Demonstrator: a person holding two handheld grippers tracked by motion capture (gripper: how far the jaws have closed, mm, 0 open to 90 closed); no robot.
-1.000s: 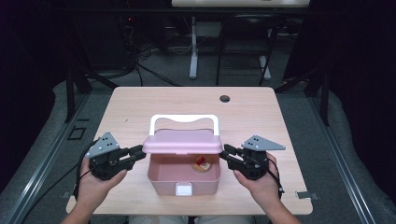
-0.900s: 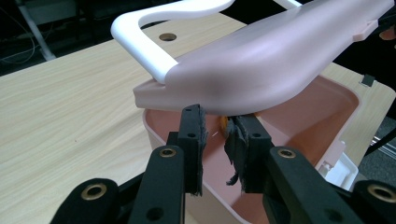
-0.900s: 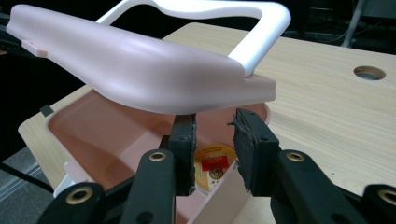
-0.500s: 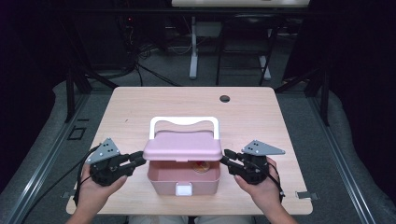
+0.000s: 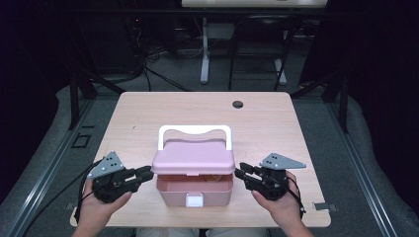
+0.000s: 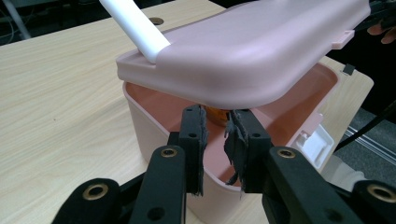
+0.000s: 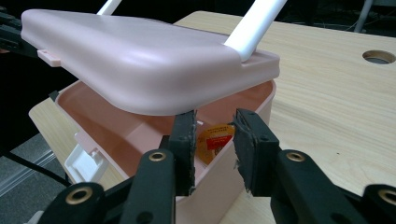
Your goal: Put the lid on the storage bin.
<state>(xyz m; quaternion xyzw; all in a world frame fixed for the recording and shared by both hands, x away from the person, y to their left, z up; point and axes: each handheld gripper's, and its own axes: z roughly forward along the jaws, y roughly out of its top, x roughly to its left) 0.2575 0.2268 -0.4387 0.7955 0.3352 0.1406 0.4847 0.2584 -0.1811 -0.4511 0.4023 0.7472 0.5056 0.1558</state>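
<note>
Lid (image 5: pixel 193 157) has dropped since a second ago: it sat higher and showed more of the box interior, now it hangs low over the box with just the front strip of the cavity exposed. Both hands have slid a bit toward the near worktop edge.

Left tool (image 5: pixel 146 173): tips at the lid's left edge, jaws narrow with a visible gap. In the left gripper view (image 6: pixel 217 140) the lid edge sits just above and past the tips; can't tell whether the pads actually press on it, looks more like propping from below than a pinch.

Right tool (image 5: pixel 241 174): mirrored, tips at the lid's right edge, jaws narrow, gap open. In the right gripper view (image 7: pixel 214 140) the lid rim (image 7: pixel 140 60) sits right over the left pad, nothing clamped between the pads.

Pink box (image 5: pixel 195 190) sits between the two tools, close to the near worktop (image 5: pixel 296 128) edge, white latch (image 5: pixel 193 200) on its front wall. Lid is tilted, front raised, back down at the hinge side.

Inside the box, beyond the right tool's tips: small orange packet (image 7: pixel 215 140) against the wall.

White handle (image 5: pixel 194 132) stands up behind the lid. Further out, the worktop's cable hole (image 5: pixel 237 104).
</note>
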